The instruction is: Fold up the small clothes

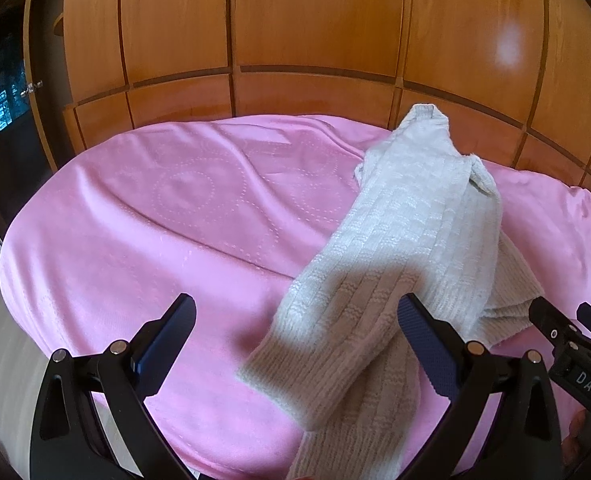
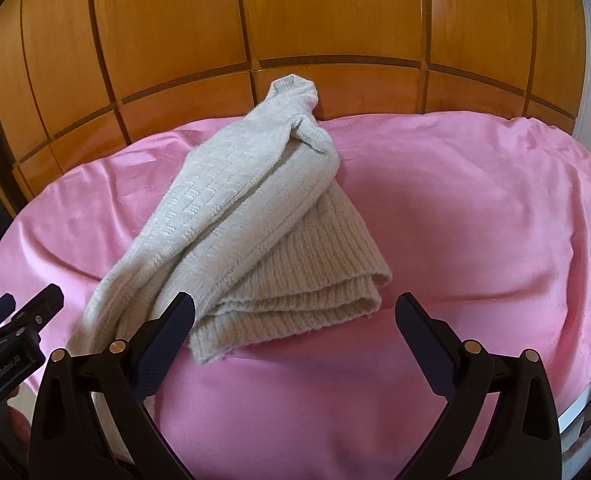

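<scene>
A cream knitted sweater (image 1: 411,232) (image 2: 255,208) lies bunched and partly folded on a pink bed cover (image 1: 155,220) (image 2: 455,220). One sleeve runs toward the near edge in the left wrist view. My left gripper (image 1: 297,312) is open, just above the sleeve's ribbed cuff, with nothing between its fingers. My right gripper (image 2: 295,310) is open too, hovering at the sweater's folded ribbed hem, its left finger over the knit. The right gripper's tips (image 1: 567,320) show at the right edge of the left wrist view, and the left gripper's tips (image 2: 27,300) show at the left edge of the right wrist view.
A wooden panelled wardrobe (image 1: 315,40) (image 2: 295,20) stands right behind the bed. Open pink cover lies left of the sweater (image 1: 135,240) and to its right (image 2: 475,240). A dark doorway (image 1: 3,92) is at the far left.
</scene>
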### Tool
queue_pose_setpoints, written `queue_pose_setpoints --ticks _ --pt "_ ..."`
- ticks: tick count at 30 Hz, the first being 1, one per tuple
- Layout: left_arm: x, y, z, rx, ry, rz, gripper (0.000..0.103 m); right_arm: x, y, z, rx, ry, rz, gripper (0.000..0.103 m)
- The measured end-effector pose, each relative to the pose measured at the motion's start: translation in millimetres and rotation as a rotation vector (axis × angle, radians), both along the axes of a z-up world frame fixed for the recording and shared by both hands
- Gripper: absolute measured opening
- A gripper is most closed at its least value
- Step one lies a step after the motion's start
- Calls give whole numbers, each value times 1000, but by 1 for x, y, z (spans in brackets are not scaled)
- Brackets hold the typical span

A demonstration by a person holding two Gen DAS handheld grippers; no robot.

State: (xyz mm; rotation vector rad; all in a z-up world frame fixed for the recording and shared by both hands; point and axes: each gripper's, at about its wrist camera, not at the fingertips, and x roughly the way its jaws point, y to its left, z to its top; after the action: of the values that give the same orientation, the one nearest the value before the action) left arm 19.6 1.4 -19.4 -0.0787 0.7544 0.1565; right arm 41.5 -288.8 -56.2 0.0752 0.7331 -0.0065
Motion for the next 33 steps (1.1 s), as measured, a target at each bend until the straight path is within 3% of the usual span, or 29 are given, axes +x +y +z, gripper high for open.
queue_pose_setpoints --ticks 7,15,18,23,26,27,28,30,33 --pt "0 -1 0 2 0 1 101 0 0 1 10 -4 7 99" --pt "0 7 -5 -7 8 10 101 20 0 5 101 31 96 66" --pt "0 18 -6 -1 4 18 101 41 2 9 173 50 133 60" --pt "-8 45 -10 -21 -6 39 100 89 25 -2 246 135 236 58" --pt "-14 54 -21 -101 27 -36 95 125 49 -35 357 289 290 49" --pt "-17 54 -23 -122 34 -69 92 131 53 -42 364 300 282 41" --pt "-20 53 -26 -143 40 -107 91 136 58 -44 368 293 279 34" --pt "-23 49 -27 -168 41 -166 91 140 61 -39 392 269 266 8" --pt "-22 36 -28 -179 45 -279 91 139 57 -19 388 206 282 5"
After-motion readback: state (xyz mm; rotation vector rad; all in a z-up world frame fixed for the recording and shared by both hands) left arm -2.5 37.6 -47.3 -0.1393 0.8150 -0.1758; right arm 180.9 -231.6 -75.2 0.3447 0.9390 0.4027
